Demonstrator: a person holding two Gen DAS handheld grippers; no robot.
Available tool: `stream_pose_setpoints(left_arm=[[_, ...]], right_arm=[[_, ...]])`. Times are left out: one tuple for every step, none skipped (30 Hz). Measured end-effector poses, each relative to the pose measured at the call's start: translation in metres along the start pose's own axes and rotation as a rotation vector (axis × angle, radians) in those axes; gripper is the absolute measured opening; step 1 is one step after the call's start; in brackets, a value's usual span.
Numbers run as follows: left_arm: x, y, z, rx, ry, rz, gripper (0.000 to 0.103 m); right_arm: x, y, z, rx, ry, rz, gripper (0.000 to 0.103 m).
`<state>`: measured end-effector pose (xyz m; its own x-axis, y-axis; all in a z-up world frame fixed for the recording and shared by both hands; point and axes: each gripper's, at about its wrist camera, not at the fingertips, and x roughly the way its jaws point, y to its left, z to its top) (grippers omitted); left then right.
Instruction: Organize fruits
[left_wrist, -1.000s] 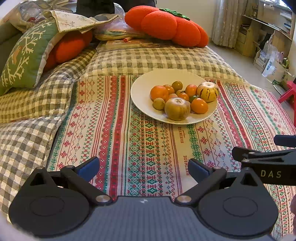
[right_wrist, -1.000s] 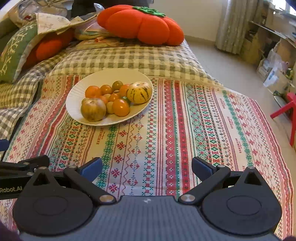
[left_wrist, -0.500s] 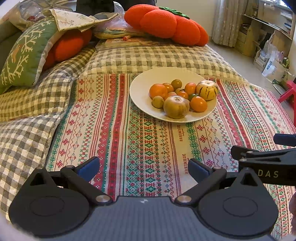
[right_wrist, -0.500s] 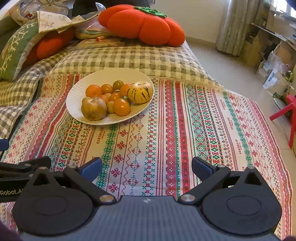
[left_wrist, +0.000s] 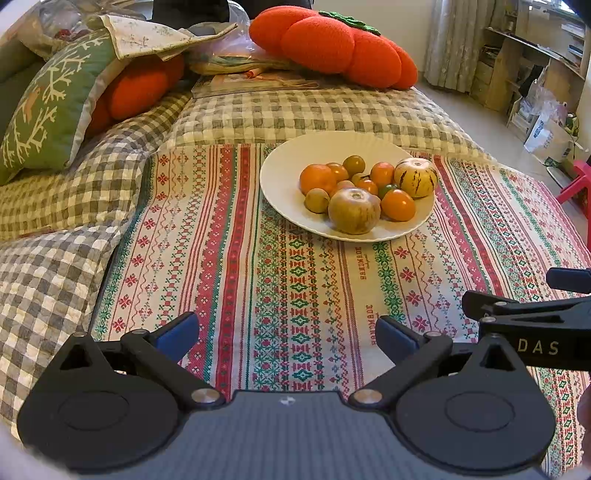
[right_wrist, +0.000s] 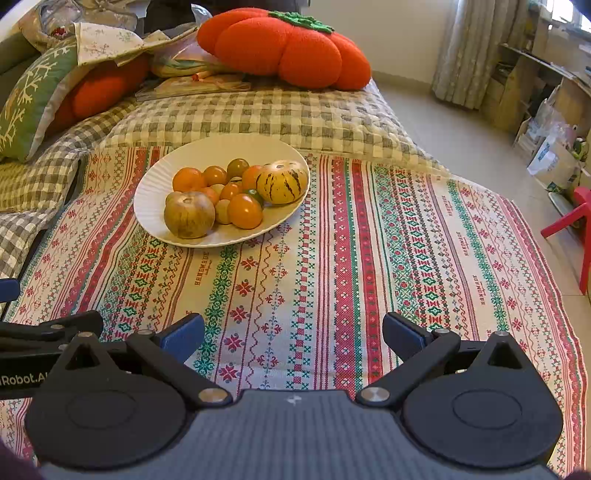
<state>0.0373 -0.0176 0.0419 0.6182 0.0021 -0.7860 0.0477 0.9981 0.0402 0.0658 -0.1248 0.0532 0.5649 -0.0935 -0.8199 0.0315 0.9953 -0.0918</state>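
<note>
Left wrist view gives me my left gripper (left_wrist: 286, 334) with its blue-padded fingers (left_wrist: 177, 332) spread wide and nothing between them, held low above the striped embroidered cloth (left_wrist: 229, 266). Ahead of the fingertips and a little toward the right finger sits the white plate (left_wrist: 280, 177), well apart from both pads. On it I count a dull brownish round fruit (left_wrist: 354, 210) at the near rim, a yellow fruit with purple stripes (left_wrist: 415, 177) at the far right, an orange (left_wrist: 317, 179) on the left, and small orange and green tomatoes (left_wrist: 397, 205) packed among them. Just beyond my right finger, part of the other tool shows.

From the right wrist camera, my right gripper (right_wrist: 293, 334) is likewise wide apart and holds nothing. Here the plate (right_wrist: 155, 192) lies ahead and off past the left finger, with the brownish fruit (right_wrist: 189, 219) nearest and the striped one (right_wrist: 282, 181) at the far edge. Beyond the plate, a checked quilt (right_wrist: 258, 118) carries an orange pumpkin cushion (right_wrist: 284, 48).
</note>
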Motion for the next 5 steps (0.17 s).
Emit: stream_pose_setpoints(left_arm=[[0.0003, 0.0002, -0.0002, 0.000, 0.002, -0.001, 0.090], [0.0009, 0.0006, -0.0005, -0.001, 0.003, -0.001, 0.090], [0.0013, 0.0007, -0.0007, -0.001, 0.005, -0.001, 0.090], [0.0015, 0.0009, -0.0009, -0.002, 0.005, -0.001, 0.090], [0.0019, 0.0010, -0.0011, -0.003, 0.005, 0.000, 0.090]], right_arm=[[0.0001, 0.0001, -0.0001, 0.000, 0.001, 0.000, 0.103], [0.0004, 0.0002, -0.0003, 0.000, 0.001, 0.000, 0.103], [0.0007, 0.0002, -0.0007, 0.000, 0.001, 0.000, 0.103], [0.0009, 0.0004, -0.0009, 0.000, 0.001, 0.000, 0.103], [0.0010, 0.0004, -0.0009, 0.000, 0.001, -0.002, 0.103]])
